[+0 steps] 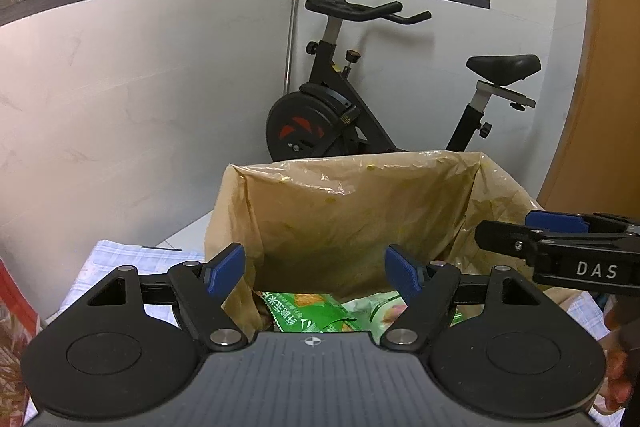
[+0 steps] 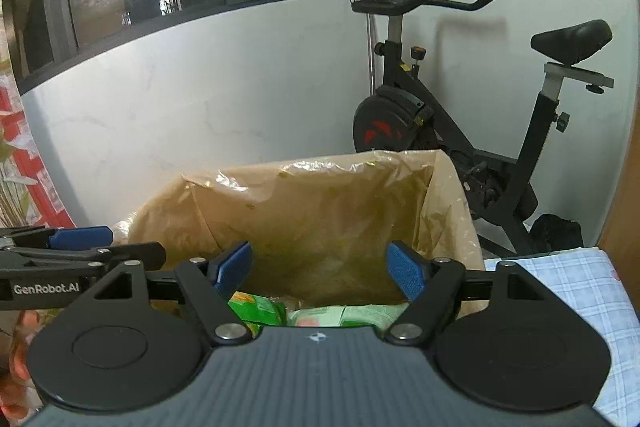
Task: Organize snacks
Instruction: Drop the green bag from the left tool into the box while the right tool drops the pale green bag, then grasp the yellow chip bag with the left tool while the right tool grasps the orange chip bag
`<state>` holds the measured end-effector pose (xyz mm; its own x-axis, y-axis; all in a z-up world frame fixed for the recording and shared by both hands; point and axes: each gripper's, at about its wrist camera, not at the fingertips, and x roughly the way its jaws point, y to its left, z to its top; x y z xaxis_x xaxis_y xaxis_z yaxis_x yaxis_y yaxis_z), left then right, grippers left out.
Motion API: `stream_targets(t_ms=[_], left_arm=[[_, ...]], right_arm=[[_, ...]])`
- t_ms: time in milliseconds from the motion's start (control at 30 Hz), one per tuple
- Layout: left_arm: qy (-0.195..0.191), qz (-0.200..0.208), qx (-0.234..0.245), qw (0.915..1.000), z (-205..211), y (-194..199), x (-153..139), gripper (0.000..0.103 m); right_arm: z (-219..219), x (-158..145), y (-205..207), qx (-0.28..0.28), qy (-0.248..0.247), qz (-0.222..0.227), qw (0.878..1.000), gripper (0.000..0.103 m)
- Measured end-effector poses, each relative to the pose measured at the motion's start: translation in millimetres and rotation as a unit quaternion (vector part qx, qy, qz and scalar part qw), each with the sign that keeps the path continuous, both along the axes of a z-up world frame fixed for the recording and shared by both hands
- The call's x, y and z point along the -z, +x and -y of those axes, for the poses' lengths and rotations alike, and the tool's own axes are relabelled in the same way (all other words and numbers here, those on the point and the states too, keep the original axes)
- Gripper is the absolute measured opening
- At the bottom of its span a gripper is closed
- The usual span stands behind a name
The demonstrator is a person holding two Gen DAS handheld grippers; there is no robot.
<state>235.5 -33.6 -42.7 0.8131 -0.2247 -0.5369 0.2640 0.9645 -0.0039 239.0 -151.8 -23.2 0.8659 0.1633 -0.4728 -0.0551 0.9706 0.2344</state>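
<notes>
A box lined with a yellowish plastic bag point(image 1: 360, 211) point(image 2: 320, 211) stands right in front of both grippers. Green snack packets point(image 1: 316, 313) point(image 2: 260, 309) lie at its bottom. My left gripper point(image 1: 316, 269) hangs over the box's near rim, jaws open, nothing between the blue pads. My right gripper point(image 2: 318, 269) hovers beside it over the same rim, also open and empty. In the left wrist view the right gripper point(image 1: 520, 231) reaches in from the right edge. The left gripper point(image 2: 96, 243) shows at the left edge of the right wrist view.
An exercise bike point(image 1: 352, 99) point(image 2: 460, 131) stands behind the box against a white wall. A blue checked cloth point(image 2: 568, 287) point(image 1: 120, 259) covers the surface around the box. A red packet point(image 1: 16, 311) lies at the left. A hand point(image 1: 618, 371) holds the right gripper.
</notes>
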Motion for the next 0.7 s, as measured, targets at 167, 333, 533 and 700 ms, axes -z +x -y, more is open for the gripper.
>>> stream_targets(t_ms=[167, 333, 533, 700], left_arm=[[0.006, 0.004, -0.010, 0.9999, -3, -14, -6, 0.079], [0.012, 0.003, -0.020, 0.9997, -7, -27, -10, 0.080], [0.014, 0.005, -0.022, 0.9997, -25, -53, -11, 0.080], [-0.002, 0.007, -0.031, 0.9995, -53, -77, -5, 0.081]], right_arm=[[-3, -8, -16, -0.002, 0.001, 0.012, 1.000, 0.077], [-4, -14, -31, -0.002, 0.003, 0.022, 1.000, 0.077], [-2, -19, -58, -0.006, 0.005, 0.045, 0.999, 0.077], [3, -16, -84, -0.002, 0.014, 0.059, 0.998, 0.078]])
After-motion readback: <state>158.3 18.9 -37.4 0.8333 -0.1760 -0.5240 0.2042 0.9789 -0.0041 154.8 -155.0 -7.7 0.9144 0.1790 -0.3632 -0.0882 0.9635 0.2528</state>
